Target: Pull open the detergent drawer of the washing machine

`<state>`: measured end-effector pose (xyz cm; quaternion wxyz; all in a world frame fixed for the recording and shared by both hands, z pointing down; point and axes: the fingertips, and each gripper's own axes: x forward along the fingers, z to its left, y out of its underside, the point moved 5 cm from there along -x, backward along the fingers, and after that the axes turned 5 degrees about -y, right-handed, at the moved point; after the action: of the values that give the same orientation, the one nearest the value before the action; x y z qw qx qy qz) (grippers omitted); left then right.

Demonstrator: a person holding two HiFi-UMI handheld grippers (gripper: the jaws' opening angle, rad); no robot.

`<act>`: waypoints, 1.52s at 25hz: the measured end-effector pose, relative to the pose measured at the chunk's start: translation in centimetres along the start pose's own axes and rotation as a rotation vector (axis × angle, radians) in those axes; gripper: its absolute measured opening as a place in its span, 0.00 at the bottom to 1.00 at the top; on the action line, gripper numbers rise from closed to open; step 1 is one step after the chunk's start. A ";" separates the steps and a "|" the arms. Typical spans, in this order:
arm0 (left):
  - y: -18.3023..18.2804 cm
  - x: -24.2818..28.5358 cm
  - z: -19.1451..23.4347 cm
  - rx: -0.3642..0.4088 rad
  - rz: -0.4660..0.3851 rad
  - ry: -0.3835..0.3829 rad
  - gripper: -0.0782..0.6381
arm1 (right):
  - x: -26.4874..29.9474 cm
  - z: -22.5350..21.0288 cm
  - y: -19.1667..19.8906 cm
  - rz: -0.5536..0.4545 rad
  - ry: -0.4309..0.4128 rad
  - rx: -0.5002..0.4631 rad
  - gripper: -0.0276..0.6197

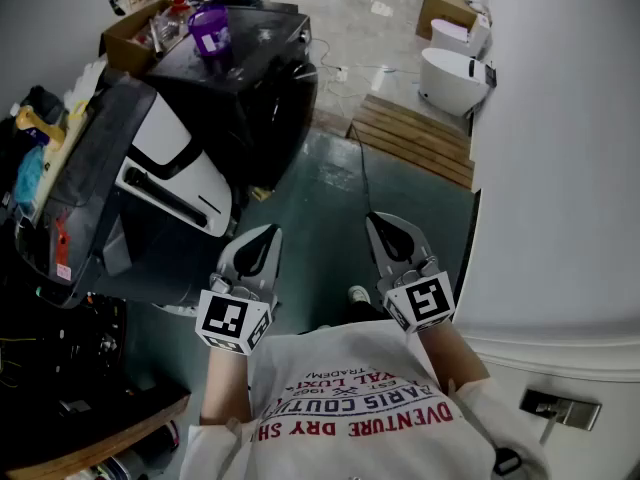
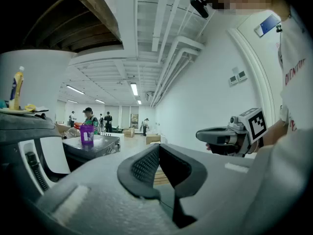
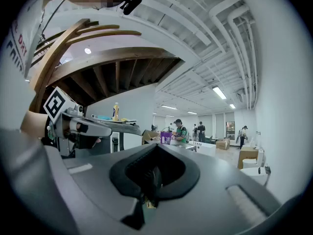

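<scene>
- The left gripper (image 1: 262, 236) and the right gripper (image 1: 385, 230) are both held level, just in front of the person's chest, side by side but apart; each has its jaws together with nothing between them, which looks like a carrying pose before any reach begins
- The washing machine (image 1: 170, 158) stands to the person's left, well apart from both grippers, with its white front panel turned towards the open floor
- A dark bar handle (image 1: 160, 190) crosses that white panel; I cannot tell whether it belongs to the detergent drawer, and nothing on the front looks pulled out, so the task appears not yet started
- A yellow bottle (image 2: 17, 88) and other clutter lie on the machine's dark top, probably laundry supplies kept within reach
- Just beyond stands a second dark machine (image 1: 250, 78) with a purple cup (image 1: 208, 30) on its lid
- A wooden pallet (image 1: 415, 138) lies further off on the floor, with a white toilet (image 1: 450, 73) behind it, which suggests fixtures in storage
- Since the machine is off to the side, the left gripper is the nearer one to go to its front
</scene>
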<state>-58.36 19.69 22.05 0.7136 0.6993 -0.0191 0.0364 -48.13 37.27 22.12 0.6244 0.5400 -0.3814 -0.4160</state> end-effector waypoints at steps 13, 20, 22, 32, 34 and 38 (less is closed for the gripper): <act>0.2 0.7 0.9 -0.019 -0.010 0.017 0.11 | 0.8 -0.3 0.6 0.012 0.040 0.020 0.04; -0.2 1.8 1.7 -0.048 -0.072 0.002 0.53 | 1.9 -1.3 0.9 0.025 0.063 0.019 0.05; 0.0 2.9 1.9 -0.039 -0.065 0.002 0.55 | 2.6 -2.2 1.3 0.032 0.056 0.021 0.05; 1.6 14.5 2.8 -0.069 -0.012 -0.071 0.52 | 8.3 -13.1 5.2 0.053 -0.021 0.051 0.05; 1.1 18.3 2.6 -0.074 -0.012 -0.100 0.52 | 9.8 -17.1 5.7 0.059 -0.040 0.069 0.05; 0.1 26.8 1.8 -0.104 -0.026 -0.134 0.50 | 12.8 -26.2 6.5 0.072 -0.065 0.077 0.05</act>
<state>-31.59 18.55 24.33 0.7466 0.6623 -0.0598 -0.0209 -18.56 35.14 25.59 0.6049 0.5358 -0.4365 -0.3957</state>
